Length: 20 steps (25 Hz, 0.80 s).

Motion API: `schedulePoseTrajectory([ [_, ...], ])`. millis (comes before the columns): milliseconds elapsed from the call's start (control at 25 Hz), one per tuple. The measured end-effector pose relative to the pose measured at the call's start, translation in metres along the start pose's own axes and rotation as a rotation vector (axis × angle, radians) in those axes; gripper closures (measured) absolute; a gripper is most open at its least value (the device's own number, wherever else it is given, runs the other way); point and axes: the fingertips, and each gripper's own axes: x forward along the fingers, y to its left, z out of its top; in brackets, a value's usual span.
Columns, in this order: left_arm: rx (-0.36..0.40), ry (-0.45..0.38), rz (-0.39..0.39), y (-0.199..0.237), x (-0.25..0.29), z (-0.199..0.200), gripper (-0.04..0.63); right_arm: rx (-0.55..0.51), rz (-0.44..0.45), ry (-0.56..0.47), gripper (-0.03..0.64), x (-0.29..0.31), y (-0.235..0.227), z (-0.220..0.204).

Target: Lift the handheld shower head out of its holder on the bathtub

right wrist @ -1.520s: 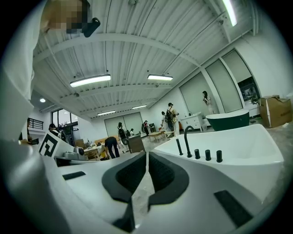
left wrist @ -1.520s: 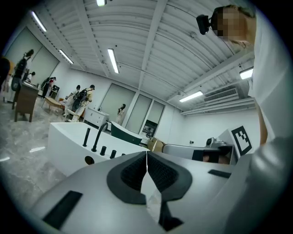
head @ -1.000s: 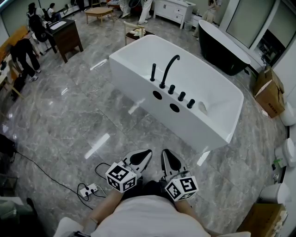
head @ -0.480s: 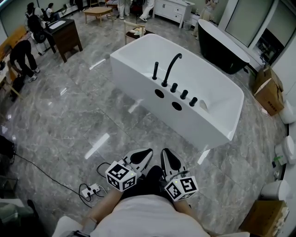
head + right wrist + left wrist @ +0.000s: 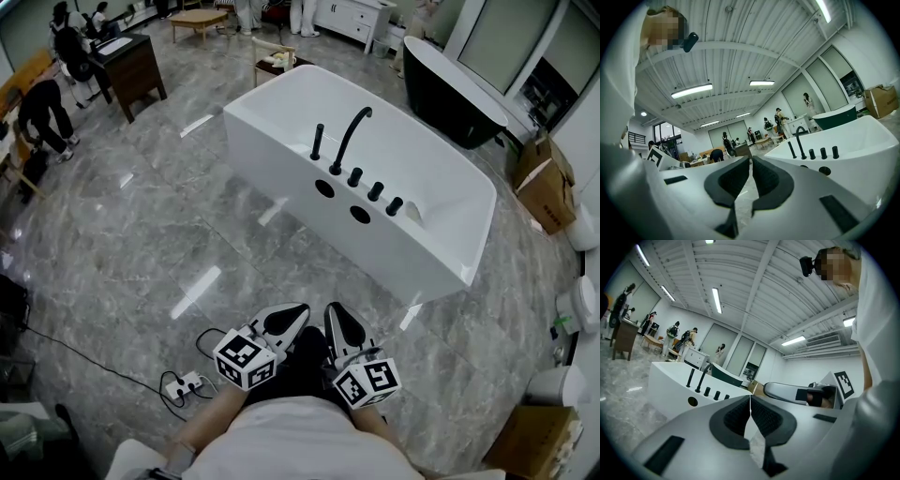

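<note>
The white bathtub (image 5: 441,253) stands on the marble floor well ahead of me. On its near rim the black handheld shower head (image 5: 318,142) stands upright in its holder, left of the curved black spout (image 5: 350,134) and a row of black knobs (image 5: 375,191). My left gripper (image 5: 284,320) and right gripper (image 5: 343,327) hang side by side close to my body, far short of the tub, both shut and empty. The left gripper (image 5: 750,400) sees the shower head (image 5: 690,377) to its left. The right gripper (image 5: 751,162) sees the shower head (image 5: 791,149) to its right.
A power strip with cable (image 5: 184,383) lies on the floor left of my grippers. A black bathtub (image 5: 450,89) stands behind the white one, with cardboard boxes (image 5: 546,187) at the right. A dark wooden desk (image 5: 131,70) and several people are at the far left.
The tub sits slightly further right in the head view. Both grippers keep their place near my body and stay shut.
</note>
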Motion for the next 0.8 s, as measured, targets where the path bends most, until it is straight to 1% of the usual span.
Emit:
schedulePoseTrajectory([
  [240,-0.004,0.011,-0.009,0.012,0.02,0.002,0.583,0.015,-0.006,0.0,0.584,0.017,-0.019,0.003],
  [440,0.003,-0.003,0.008,0.032,0.046,0.019,0.583,0.004,0.013,-0.016,0.584,0.041,-0.039,0.021],
  [800,-0.013,-0.027,0.036,0.062,0.094,0.044,0.583,0.0,0.05,0.006,0.584,0.087,-0.078,0.045],
])
